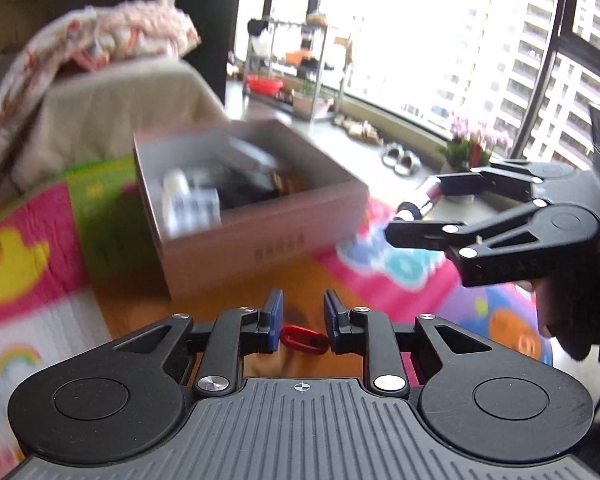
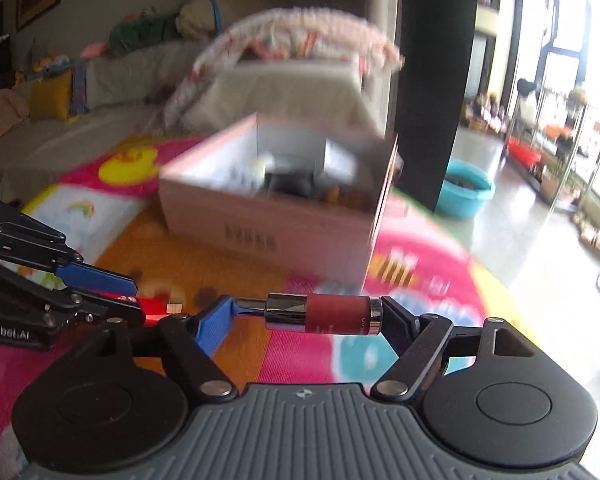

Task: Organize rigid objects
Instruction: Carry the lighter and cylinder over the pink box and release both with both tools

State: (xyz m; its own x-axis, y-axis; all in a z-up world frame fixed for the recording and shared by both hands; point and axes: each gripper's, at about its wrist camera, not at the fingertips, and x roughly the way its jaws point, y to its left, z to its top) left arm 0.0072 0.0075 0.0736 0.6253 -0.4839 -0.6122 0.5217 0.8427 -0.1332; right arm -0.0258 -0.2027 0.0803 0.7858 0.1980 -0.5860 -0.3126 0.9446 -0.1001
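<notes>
I have one item in each hand. My right gripper [image 2: 304,312] pinches a lipstick [image 2: 320,314] end to end, jaws pressing on its two ends, tube lying crosswise above the play mat [image 2: 420,248]. My left gripper [image 1: 302,322] has its jaws nearly together on a small red piece [image 1: 303,340], probably a USB stick or key fob; the blur keeps me from saying which. In the right wrist view its red body sticks out past the blue pads [image 2: 96,278] with a pale tip showing.

The box [image 1: 260,236] sits on the mat ahead of both grippers, open, with bottles and dark items already in it.

The lipstick looks light, stiff and slick: glossy metal collar, smooth red barrel. Held by the ends it could pivot or shoot out if the pinch slackens, and the cap may slide off. I judge a grip across the barrel would be steadier. The red piece is light, hard plastic, gripped across its narrow width, which seems secure.

Neither item looks fragile, so I think a low release inside the box would do.
</notes>
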